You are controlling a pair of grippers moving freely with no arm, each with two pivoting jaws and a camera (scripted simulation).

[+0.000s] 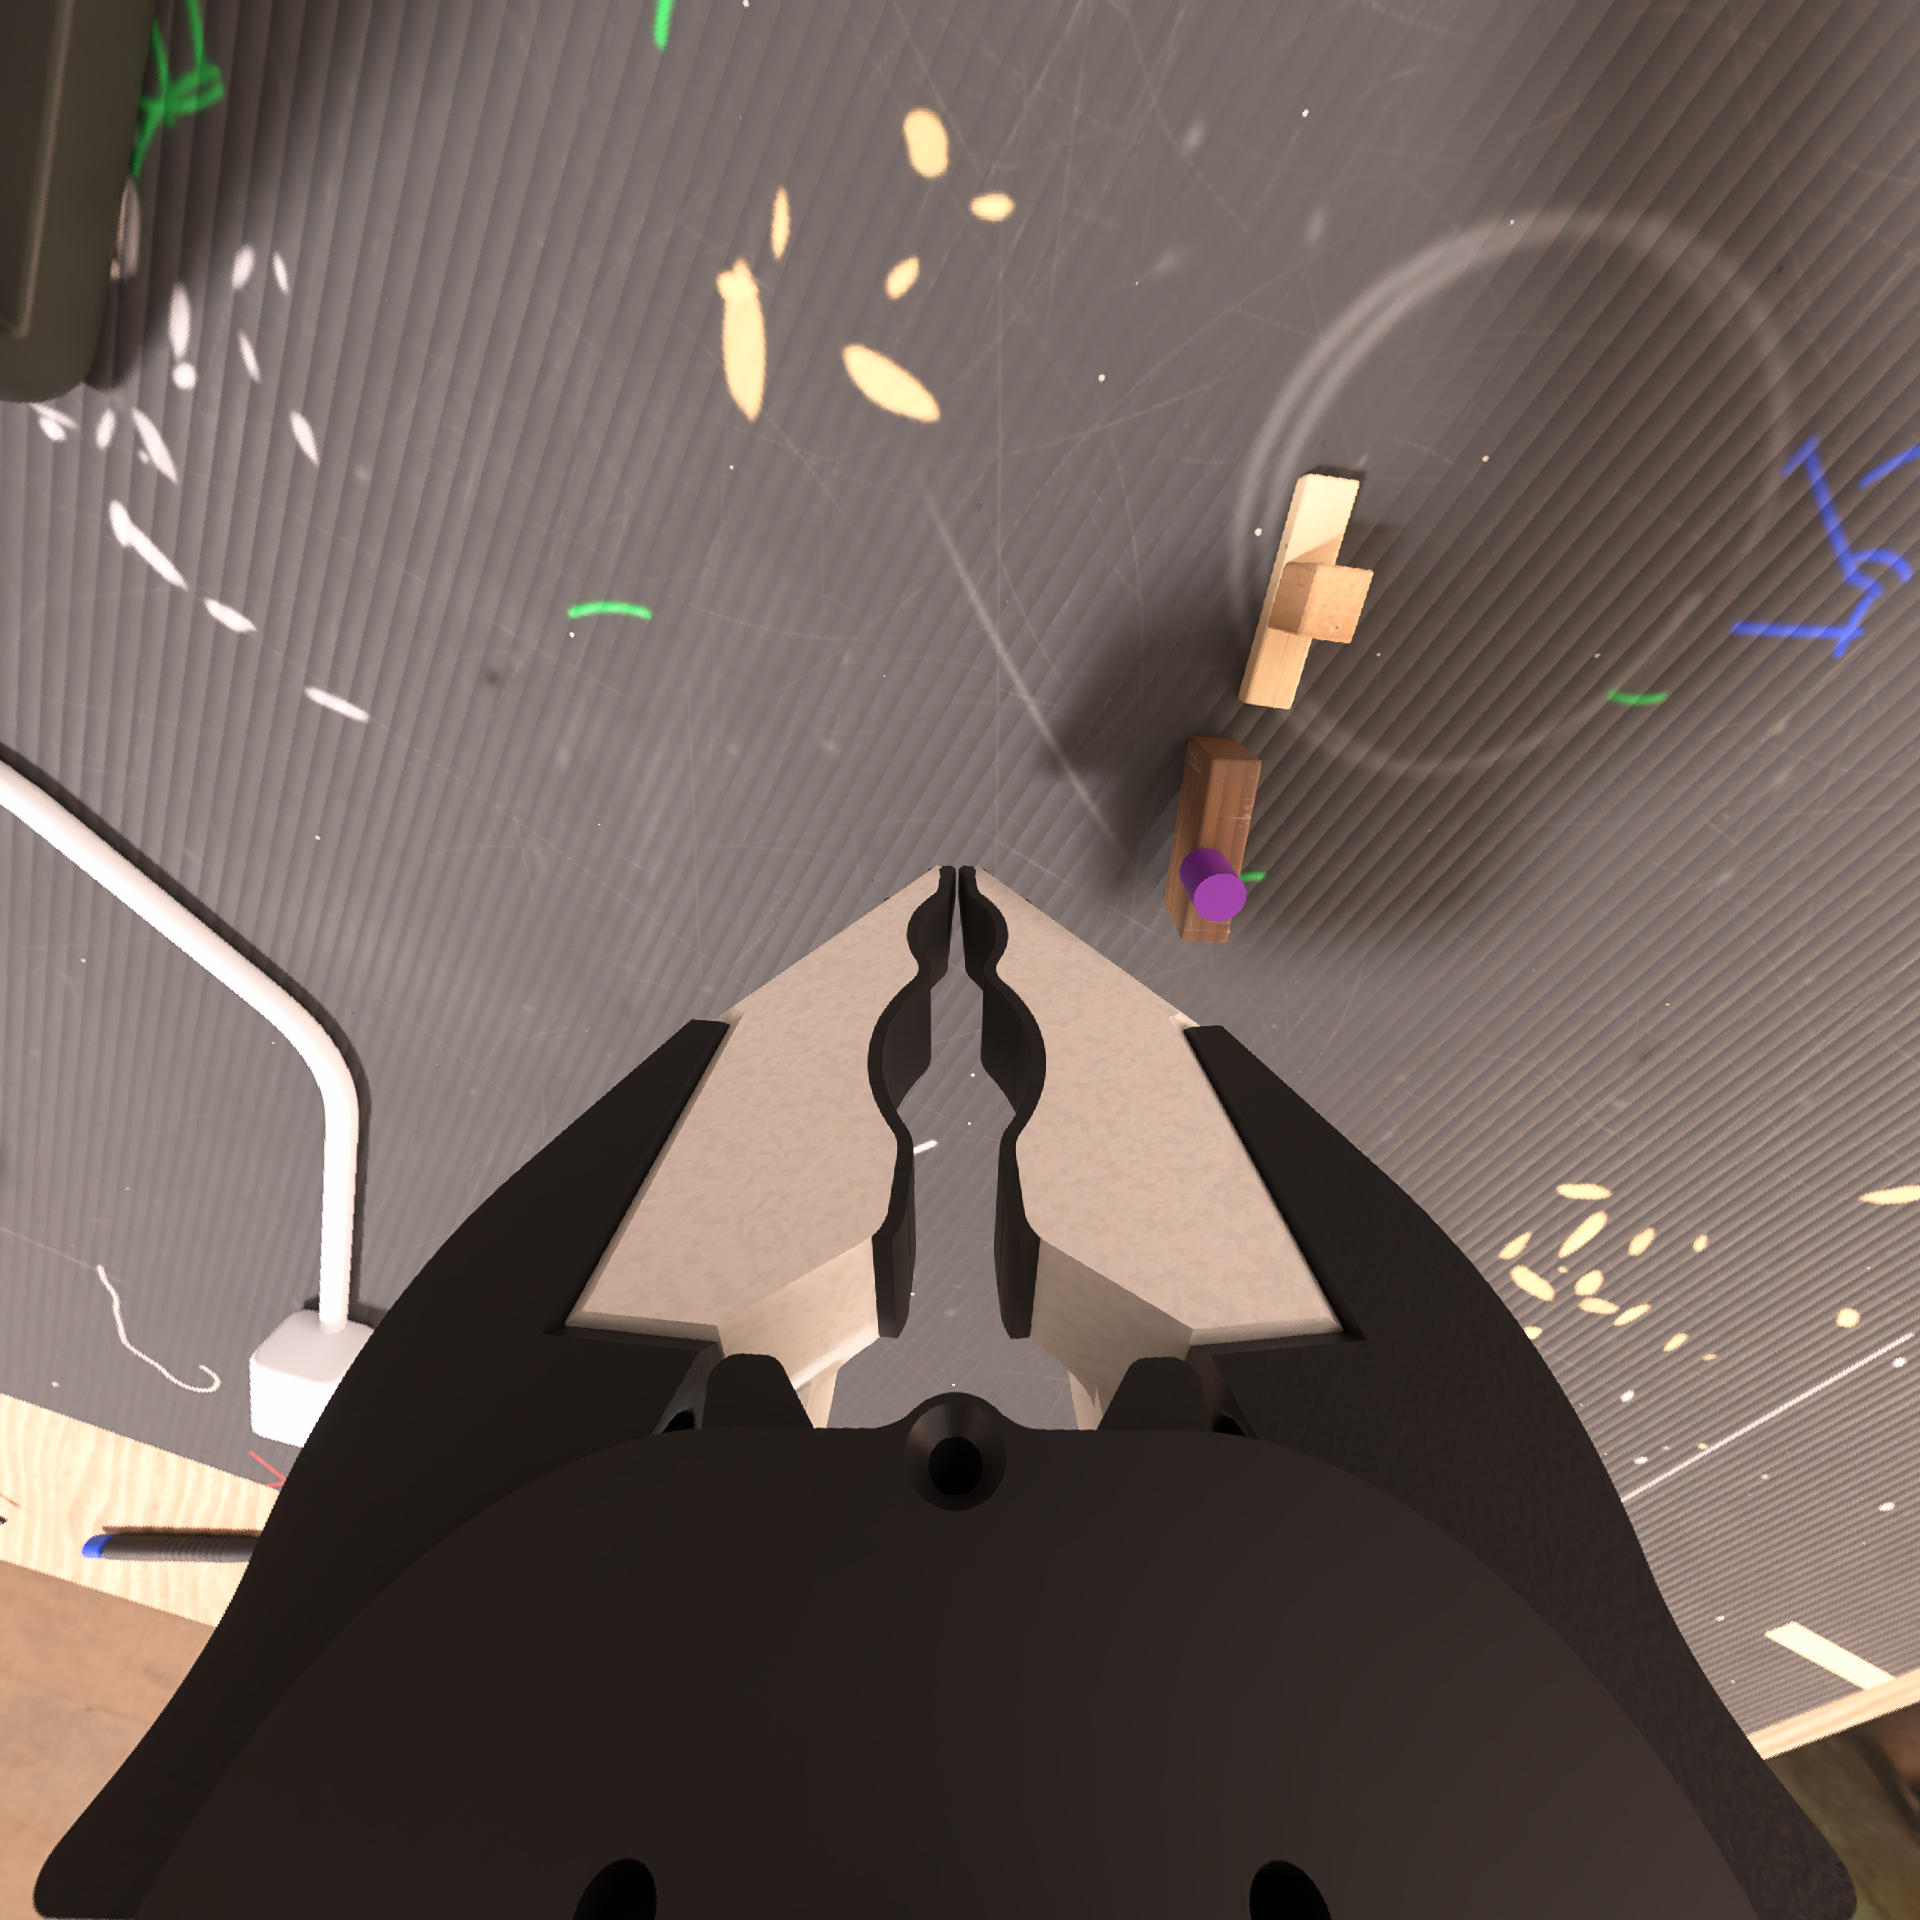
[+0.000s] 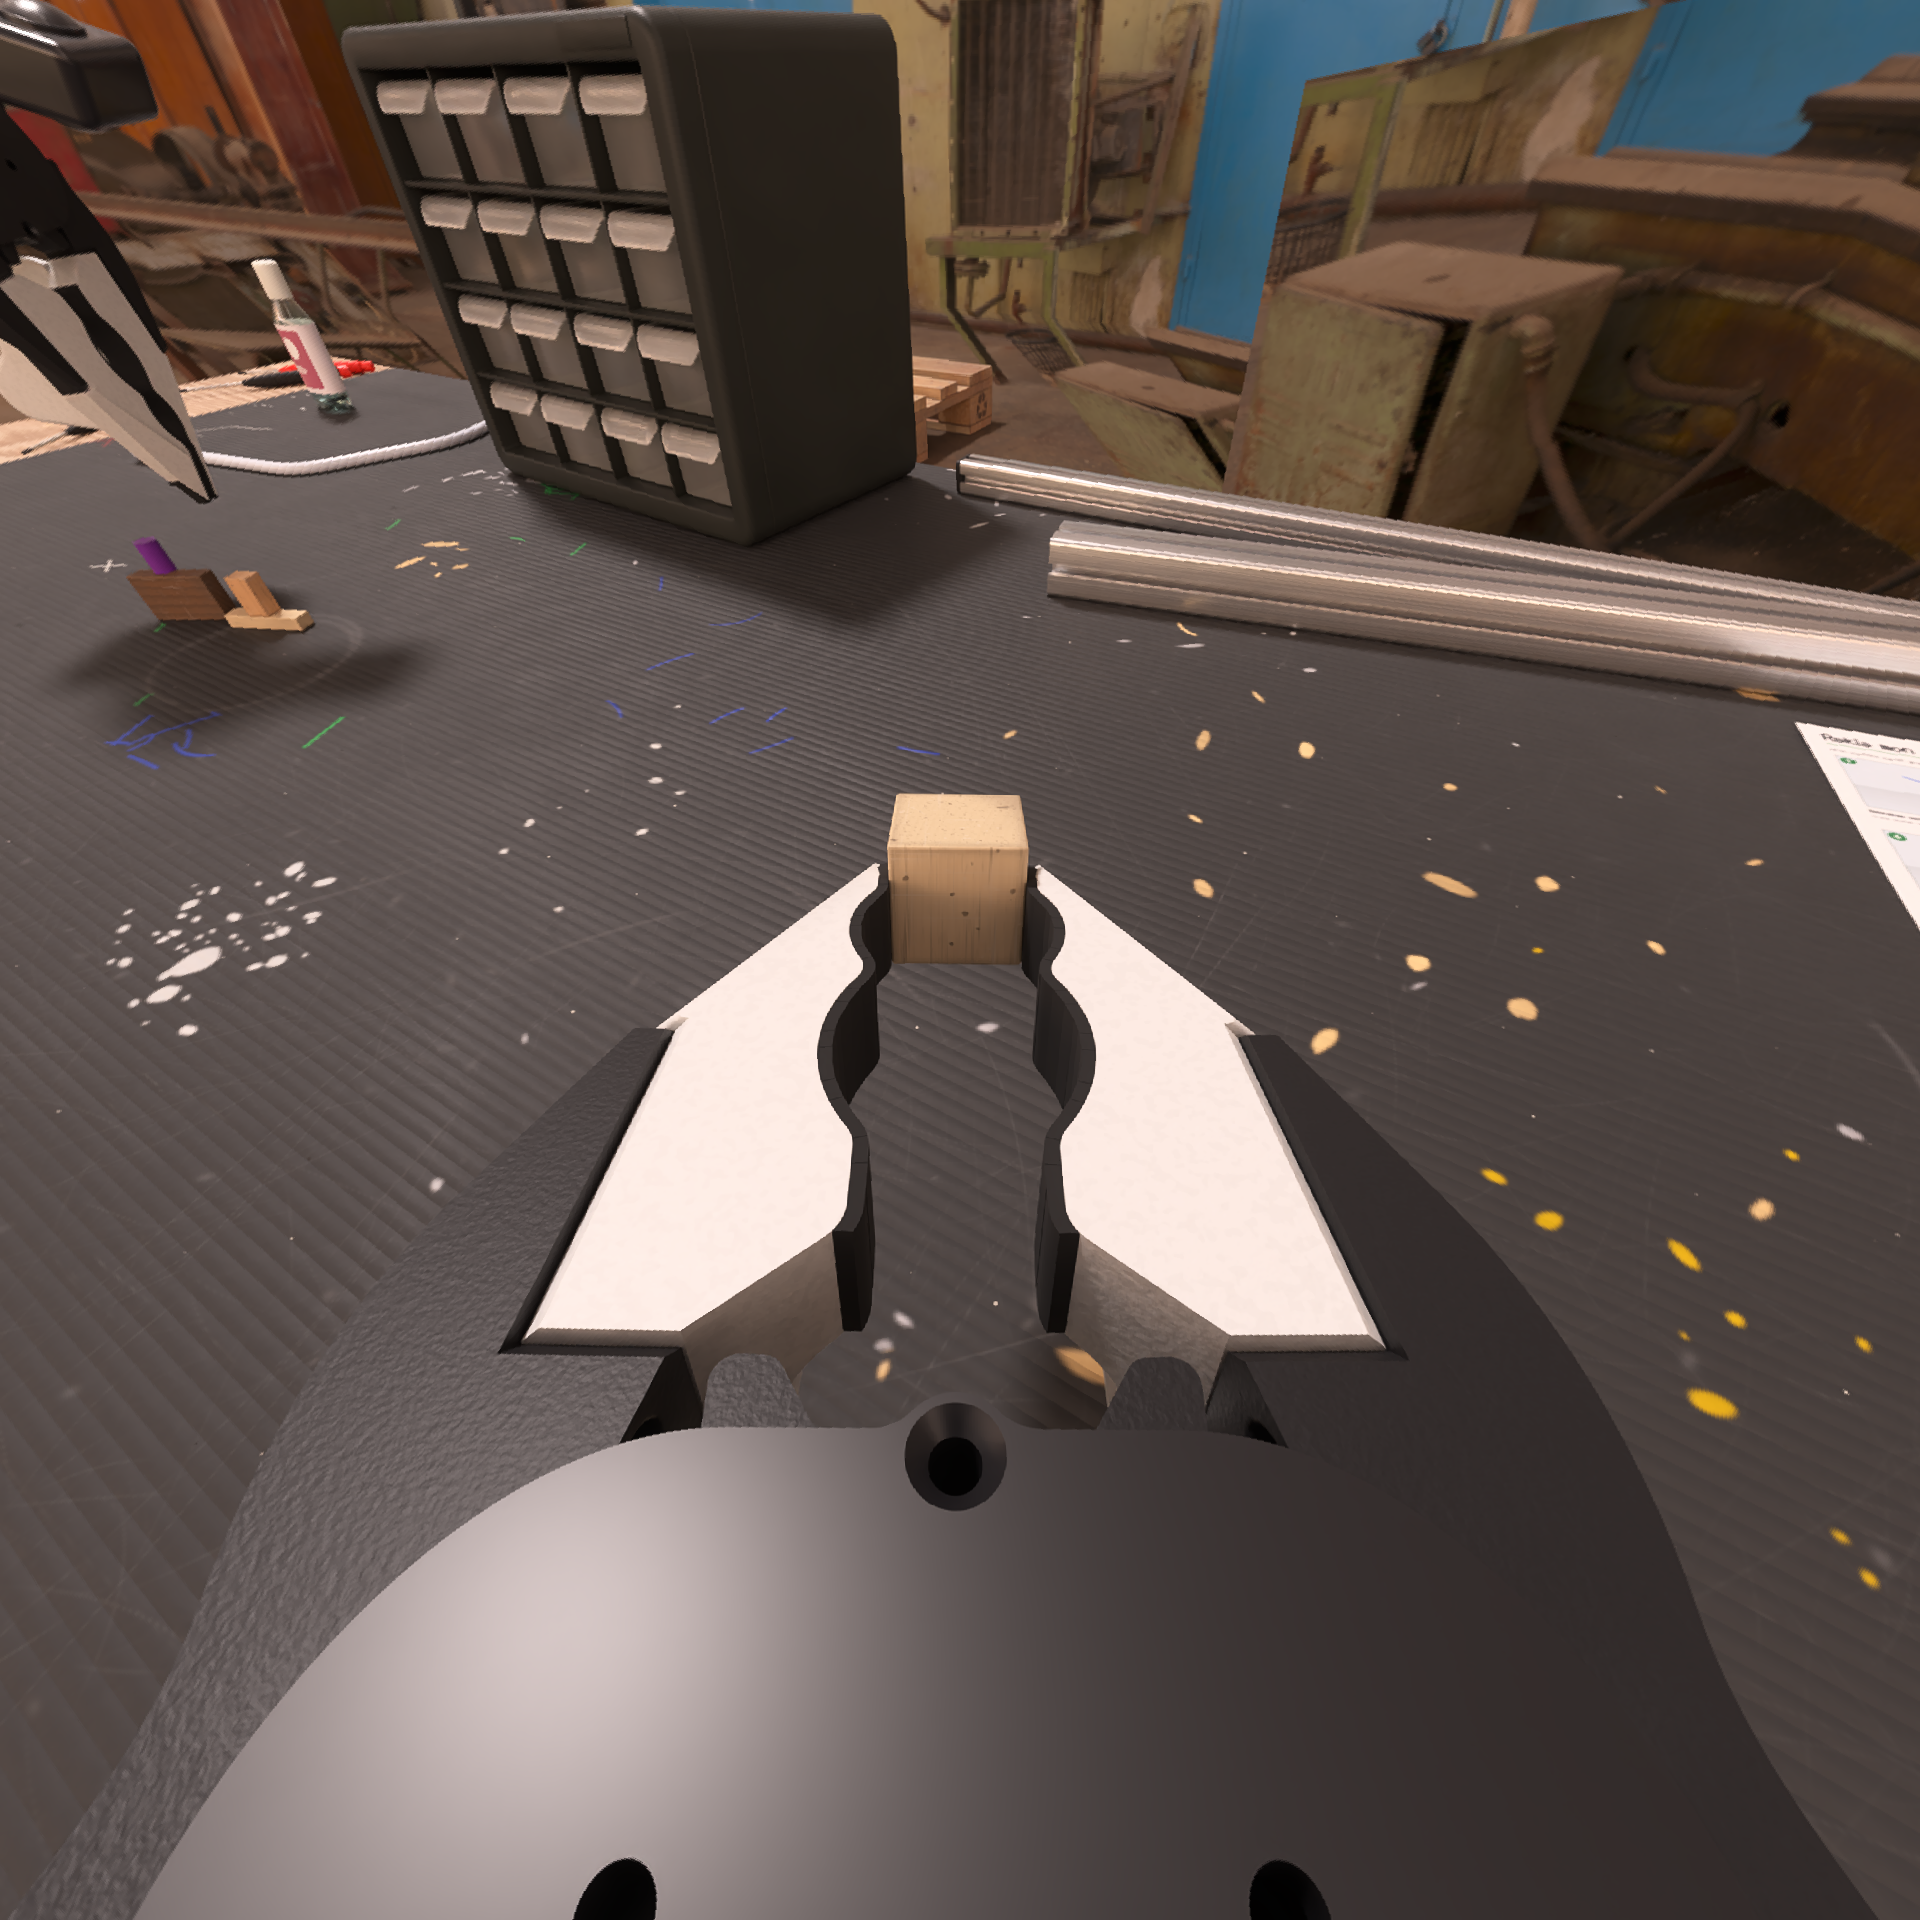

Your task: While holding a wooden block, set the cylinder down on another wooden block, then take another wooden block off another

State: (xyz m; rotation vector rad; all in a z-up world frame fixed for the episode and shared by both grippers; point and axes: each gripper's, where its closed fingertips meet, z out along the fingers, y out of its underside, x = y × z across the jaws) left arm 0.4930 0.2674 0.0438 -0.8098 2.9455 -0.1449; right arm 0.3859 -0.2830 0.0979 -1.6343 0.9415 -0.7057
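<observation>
I am looking through 2 wrist cameras over a dark ribbed desk (image 2: 623,1039) flecked with paint.

My right gripper (image 2: 957,883) hangs low over the middle of the desk, its jaws clenched on a pale wooden cube (image 2: 957,883), which sits squarely between the 2 tips, clear of the desk surface.

My left gripper (image 1: 956,878) hangs above the desk looking down, its jaws pressed together at the tips and grasping nothing. In the right wrist view it shows at the far left edge of the desk, tips pointing down (image 2: 192,483) above the block group.

Just beside its tips lies a dark brown wooden block (image 1: 1216,821). The purple cylinder (image 1: 1214,885) stands upright on the end of that block. From the right wrist view the cylinder (image 2: 154,555) rises from the top of the brown block (image 2: 177,594).

Close beyond it, apart from it, lies a long pale wooden plank (image 1: 1299,592), flat on the desk. A small tan block (image 1: 1325,603) rests across the plank's middle, overhanging one side.

Toward the far edge of the desk stands a black drawer cabinet (image 2: 644,260). 2 metal rails (image 2: 1455,582) lie along the far right edge. A printed sheet (image 2: 1870,810) lies at the right edge. A white cable (image 1: 208,935) curves near the left edge.
</observation>
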